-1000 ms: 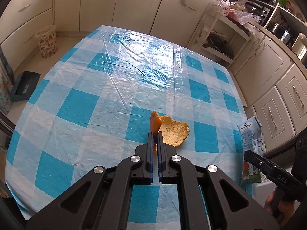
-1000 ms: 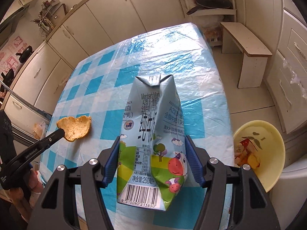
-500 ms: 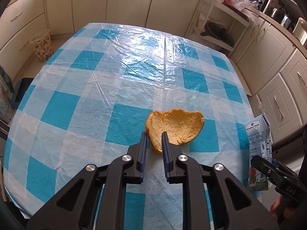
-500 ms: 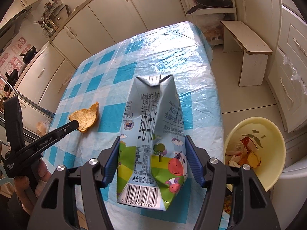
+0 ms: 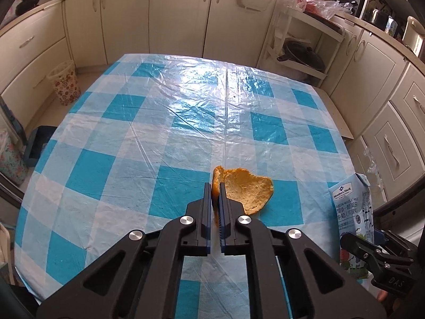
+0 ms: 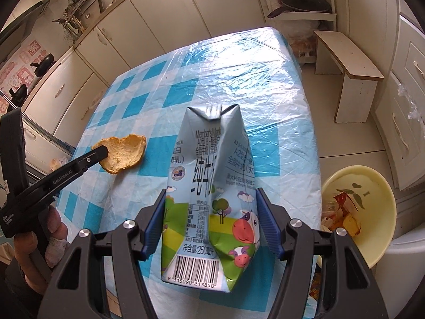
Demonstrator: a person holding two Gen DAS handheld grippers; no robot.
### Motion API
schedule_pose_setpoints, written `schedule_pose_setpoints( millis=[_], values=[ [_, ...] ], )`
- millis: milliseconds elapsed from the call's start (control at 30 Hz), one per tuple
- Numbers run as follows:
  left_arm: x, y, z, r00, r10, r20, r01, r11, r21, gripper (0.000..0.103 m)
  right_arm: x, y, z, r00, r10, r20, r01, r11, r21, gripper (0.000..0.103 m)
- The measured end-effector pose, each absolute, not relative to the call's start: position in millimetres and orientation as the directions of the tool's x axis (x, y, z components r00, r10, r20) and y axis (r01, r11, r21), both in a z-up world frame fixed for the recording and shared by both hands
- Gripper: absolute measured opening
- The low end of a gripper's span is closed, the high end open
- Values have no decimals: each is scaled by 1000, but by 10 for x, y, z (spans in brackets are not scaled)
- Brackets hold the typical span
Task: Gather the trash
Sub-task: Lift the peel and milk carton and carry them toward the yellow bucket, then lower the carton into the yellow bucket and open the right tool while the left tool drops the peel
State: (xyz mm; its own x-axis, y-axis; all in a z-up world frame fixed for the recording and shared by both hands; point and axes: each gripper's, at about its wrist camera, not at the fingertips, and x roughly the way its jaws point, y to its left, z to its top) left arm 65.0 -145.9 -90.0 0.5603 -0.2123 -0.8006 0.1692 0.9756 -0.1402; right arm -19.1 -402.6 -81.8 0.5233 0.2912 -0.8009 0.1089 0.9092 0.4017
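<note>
A curled orange peel (image 5: 249, 188) hangs just above the checked tablecloth (image 5: 159, 133). My left gripper (image 5: 215, 186) has its jaws closing tight on the peel's left edge, pads pressed against it. From the right wrist view the same peel (image 6: 122, 154) sits at the tip of the left gripper (image 6: 102, 151), held by a person's hand. My right gripper (image 6: 211, 194) is shut on a crumpled light-blue milk carton (image 6: 212, 186), pads on both its sides. That carton (image 5: 350, 207) also shows at the right edge of the left wrist view.
A yellow bowl (image 6: 372, 175) holding scraps stands low beside the table's right edge. A white stool (image 6: 350, 61) stands on the floor beyond it. A floral bin (image 5: 65, 85) sits by the cabinets at the far left. Cabinets ring the table.
The left jaws parted slightly around the peel half a second ago and are pressed on it again now. The peel has shifted toward the carton. The right gripper and carton have not moved.
</note>
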Motion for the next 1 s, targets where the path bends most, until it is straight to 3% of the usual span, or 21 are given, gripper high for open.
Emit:
schedule_pose_setpoints(
  millis=[467, 1000],
  values=[
    [270, -1648, -424, 725, -171, -667, 230, 973, 1, 5, -316, -4149, -740, 553, 268, -789, 139, 904, 404, 63],
    [-209, -2418, -220, 708, -290, -643, 367, 930, -15, 5, -688, -4973, -662, 621, 160, -767, 333, 832, 443, 63]
  ],
)
